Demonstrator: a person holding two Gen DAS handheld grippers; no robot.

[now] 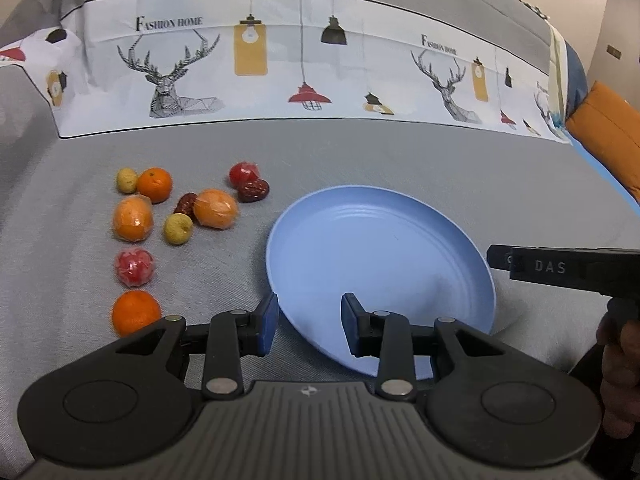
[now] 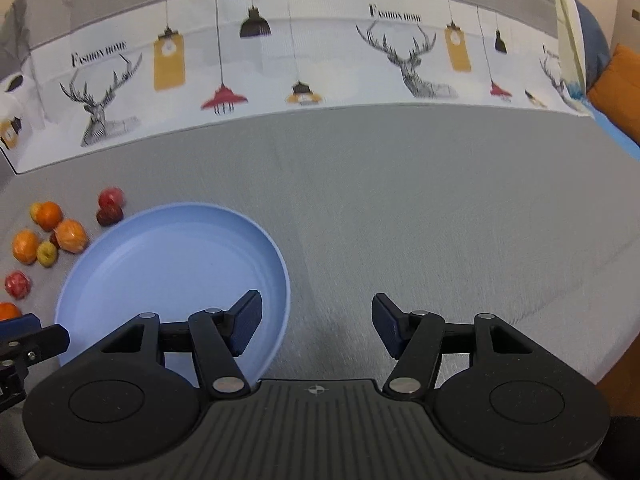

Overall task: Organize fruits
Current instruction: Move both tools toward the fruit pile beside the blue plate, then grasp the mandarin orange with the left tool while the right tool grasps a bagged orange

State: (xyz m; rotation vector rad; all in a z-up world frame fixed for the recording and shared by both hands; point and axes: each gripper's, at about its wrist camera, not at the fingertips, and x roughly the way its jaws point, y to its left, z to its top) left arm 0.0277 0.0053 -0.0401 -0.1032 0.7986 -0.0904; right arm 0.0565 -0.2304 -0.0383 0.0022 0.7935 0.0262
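Ten fruits cluster left of frame on the grey bed cover, beside the empty plate; left gripper (fingers partly open, empty) is nearer; right gripper wider, empty.

Both wrist views angled down, sharing blue plate.

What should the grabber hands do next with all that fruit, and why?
Probably the left gripper should swing left to the nearest orange and close on it. Its jaws stand open with nothing between them, the blue plate is bare, and every fruit lies on the grey cloth left of the plate. The right gripper, open and holding nothing, is farther from the fruit.
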